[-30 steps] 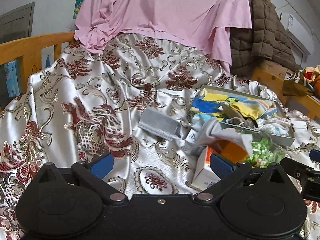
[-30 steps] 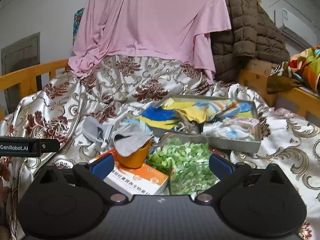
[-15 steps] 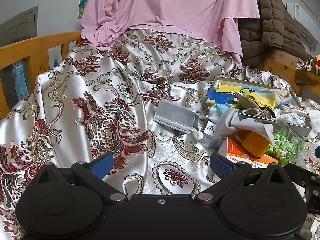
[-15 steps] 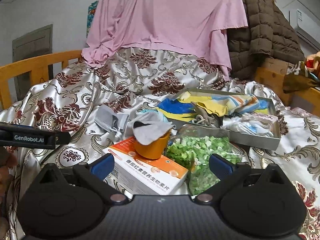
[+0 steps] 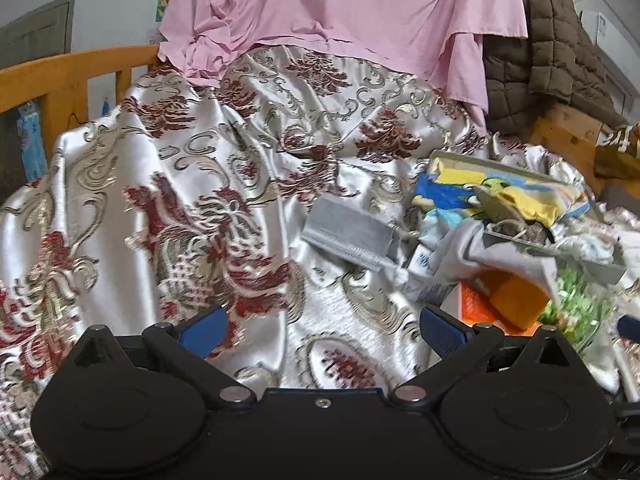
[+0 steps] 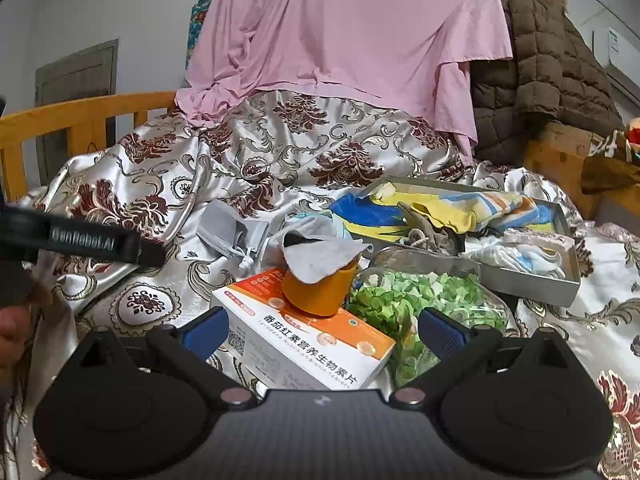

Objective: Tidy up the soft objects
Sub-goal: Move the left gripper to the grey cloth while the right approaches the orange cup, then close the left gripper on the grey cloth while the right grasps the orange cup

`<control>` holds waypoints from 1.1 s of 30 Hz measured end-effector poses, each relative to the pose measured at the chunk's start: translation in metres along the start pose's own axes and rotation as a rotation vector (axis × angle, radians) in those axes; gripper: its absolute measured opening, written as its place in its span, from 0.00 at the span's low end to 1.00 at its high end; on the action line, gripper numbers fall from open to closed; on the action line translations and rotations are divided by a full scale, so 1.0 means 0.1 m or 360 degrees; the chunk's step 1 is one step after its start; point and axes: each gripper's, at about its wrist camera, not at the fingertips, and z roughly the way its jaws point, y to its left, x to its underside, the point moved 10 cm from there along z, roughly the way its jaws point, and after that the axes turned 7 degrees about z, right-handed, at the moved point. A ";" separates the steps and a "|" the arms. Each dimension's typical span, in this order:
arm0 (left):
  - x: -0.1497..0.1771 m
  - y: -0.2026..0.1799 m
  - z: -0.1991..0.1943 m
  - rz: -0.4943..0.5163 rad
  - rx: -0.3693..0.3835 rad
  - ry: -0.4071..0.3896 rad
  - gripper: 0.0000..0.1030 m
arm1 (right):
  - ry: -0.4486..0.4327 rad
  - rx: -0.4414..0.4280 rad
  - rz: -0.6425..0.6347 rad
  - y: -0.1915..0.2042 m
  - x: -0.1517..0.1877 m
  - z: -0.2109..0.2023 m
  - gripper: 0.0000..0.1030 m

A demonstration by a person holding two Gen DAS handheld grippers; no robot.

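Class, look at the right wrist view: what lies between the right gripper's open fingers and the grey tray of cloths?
In the right wrist view, between the right gripper and the grey tray lie the orange-and-white box, the cloth-draped orange cup and a bag of green pieces.

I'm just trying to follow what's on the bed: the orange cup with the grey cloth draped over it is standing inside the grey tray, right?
Not quite. The orange cup does have the grey cloth draped over it, but it stands on the white and orange box, in front of the grey tray, not inside it. The right wrist view shows this clearly.
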 end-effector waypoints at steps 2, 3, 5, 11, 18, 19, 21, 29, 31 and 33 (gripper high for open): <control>-0.05 -0.03 0.02 -0.0025 0.0054 -0.0005 0.99 | -0.0008 0.0010 -0.0021 0.01 0.00 0.04 1.00; -0.08 -0.05 0.04 -0.0036 0.0081 -0.0010 0.99 | -0.0014 0.0015 -0.0031 0.00 0.00 0.06 1.00; -0.14 -0.11 0.06 -0.0049 0.0131 -0.0020 0.99 | -0.0024 0.0019 -0.0046 0.00 0.00 0.11 1.00; -0.30 -0.41 0.23 -0.0072 0.0294 -0.0003 0.99 | -0.0032 0.0008 -0.0042 -0.06 -0.02 0.25 0.99; -0.46 -0.75 0.51 -0.0111 0.0457 0.0063 0.99 | -0.0043 -0.0008 -0.0049 -0.09 -0.09 0.38 0.91; -0.49 -0.79 0.55 -0.0120 0.0476 0.0071 0.99 | -0.0042 -0.0010 -0.0050 -0.09 -0.09 0.40 0.88; -0.53 -0.85 0.64 -0.0133 0.0509 0.0100 0.99 | -0.0035 -0.0015 -0.0058 -0.09 -0.09 0.44 0.85; -0.57 -1.04 0.95 -0.0076 0.0585 0.0224 0.84 | -0.0006 -0.0059 -0.0067 -0.06 -0.07 0.54 0.78; -0.58 -1.05 1.01 -0.0064 0.0578 0.0242 0.79 | 0.0000 -0.0064 -0.0053 -0.07 -0.07 0.56 0.77; -0.56 -1.04 1.06 -0.0072 0.0580 0.0269 0.71 | 0.0004 -0.0067 -0.0047 -0.07 -0.07 0.58 0.76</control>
